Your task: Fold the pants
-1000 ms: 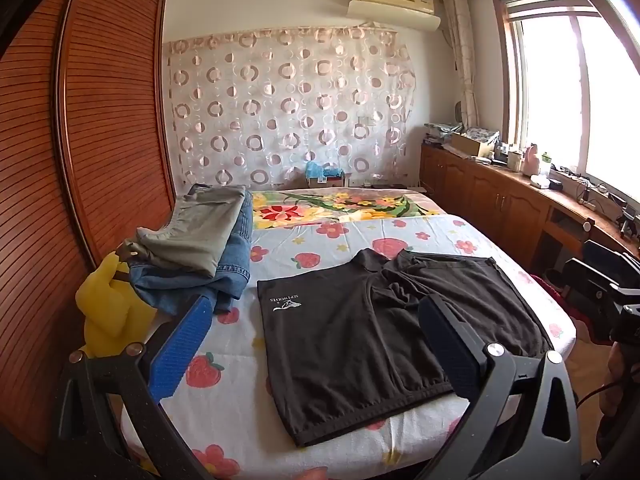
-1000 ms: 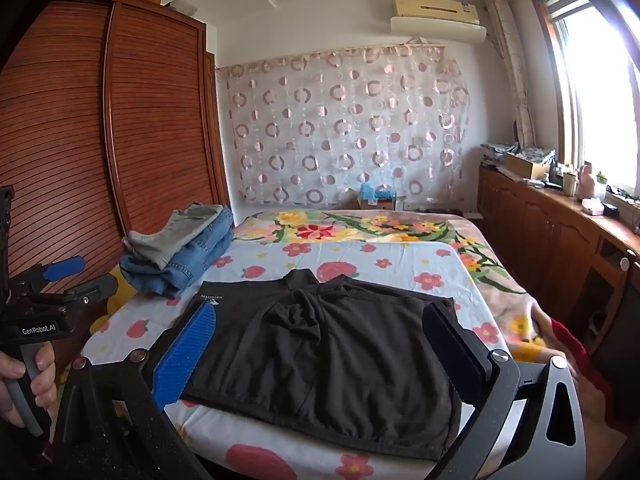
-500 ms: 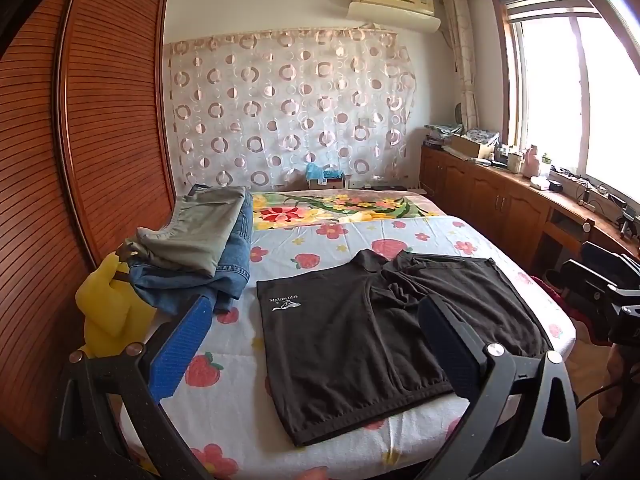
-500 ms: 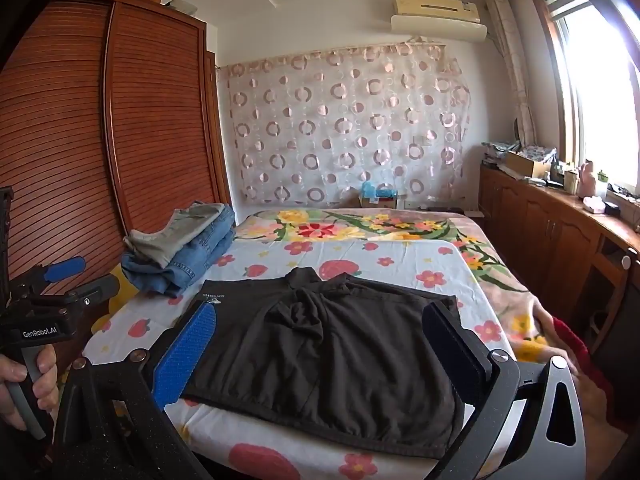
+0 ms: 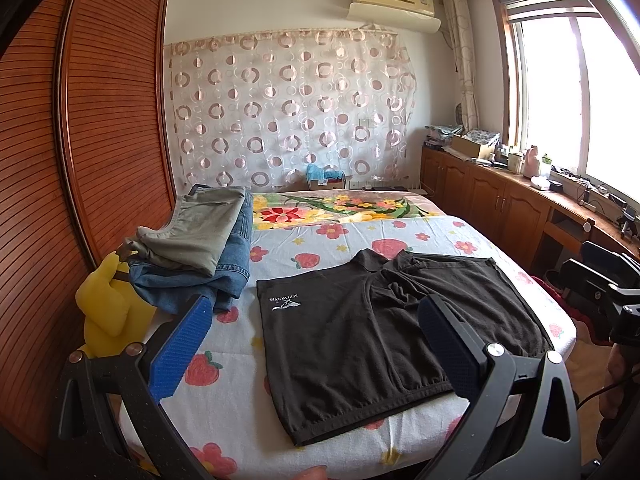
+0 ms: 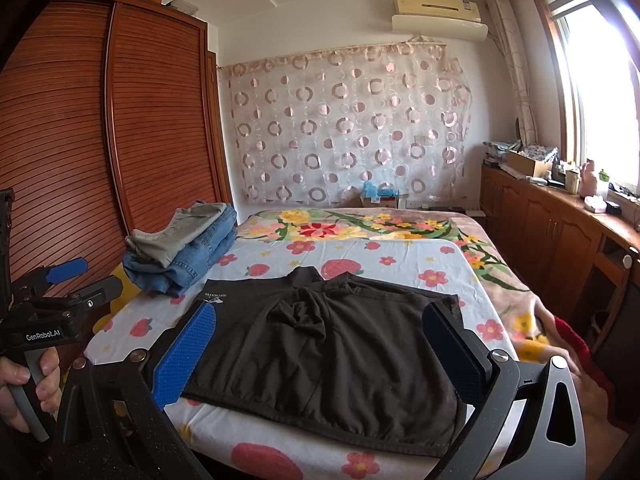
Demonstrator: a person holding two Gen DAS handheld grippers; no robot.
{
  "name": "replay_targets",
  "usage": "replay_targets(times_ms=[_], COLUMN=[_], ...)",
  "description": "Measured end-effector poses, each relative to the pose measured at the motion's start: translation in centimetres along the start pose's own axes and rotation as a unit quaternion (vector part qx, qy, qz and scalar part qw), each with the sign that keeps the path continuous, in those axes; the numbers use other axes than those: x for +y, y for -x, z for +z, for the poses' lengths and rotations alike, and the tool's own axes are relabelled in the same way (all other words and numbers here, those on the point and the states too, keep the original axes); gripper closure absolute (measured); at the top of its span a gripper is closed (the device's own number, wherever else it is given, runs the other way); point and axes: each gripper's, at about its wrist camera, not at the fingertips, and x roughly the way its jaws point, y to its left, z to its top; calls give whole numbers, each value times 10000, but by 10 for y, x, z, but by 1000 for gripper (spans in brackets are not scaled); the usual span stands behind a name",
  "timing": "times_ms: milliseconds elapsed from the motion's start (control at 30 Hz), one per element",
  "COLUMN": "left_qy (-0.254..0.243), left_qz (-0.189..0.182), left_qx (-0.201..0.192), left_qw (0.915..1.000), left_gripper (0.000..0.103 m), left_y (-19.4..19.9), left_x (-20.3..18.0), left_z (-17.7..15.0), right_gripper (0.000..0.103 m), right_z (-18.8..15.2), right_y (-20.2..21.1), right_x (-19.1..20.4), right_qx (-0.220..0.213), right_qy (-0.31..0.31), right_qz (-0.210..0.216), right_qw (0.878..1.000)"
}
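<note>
A pair of dark brown pants [image 5: 384, 336] lies spread flat on the near half of the bed [image 5: 320, 236], waistband toward the foot edge and a small white logo near its left side; the fabric bunches into a crumpled ridge at the middle (around the crotch seam), while the outer edges lie fairly straight. The left gripper [image 5: 312, 344] is held above the foot of the bed with its blue pads wide apart and nothing between them, and the right gripper [image 6: 320, 352] is likewise spread and empty, framing the garment from the near edge. Bare flowered sheet shows on both sides of the pants and beyond them toward the flowered blanket. To the left, near the wooden wardrobe [image 6: 80, 140], a stack of folded clothes [image 5: 200, 248] sits apart from the pants, with a yellow plush toy [image 5: 108, 312] wedged at the bed's left edge.
</note>
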Motion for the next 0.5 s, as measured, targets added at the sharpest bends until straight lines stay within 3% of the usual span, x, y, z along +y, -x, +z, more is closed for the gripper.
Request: replay_targets(times_ms=[500], left_qy=[-1], left_qz=[-4], left_qx=[-8], left_qw=[10000], left_gripper=[0], left_y=[0], left_x=[0], left_z=[0], right_gripper=[0], right_z=[-1], right_y=[0], right_x=[1], right_qx=[27], right_qy=[-9], right_qz=[12], right_qw=[10000])
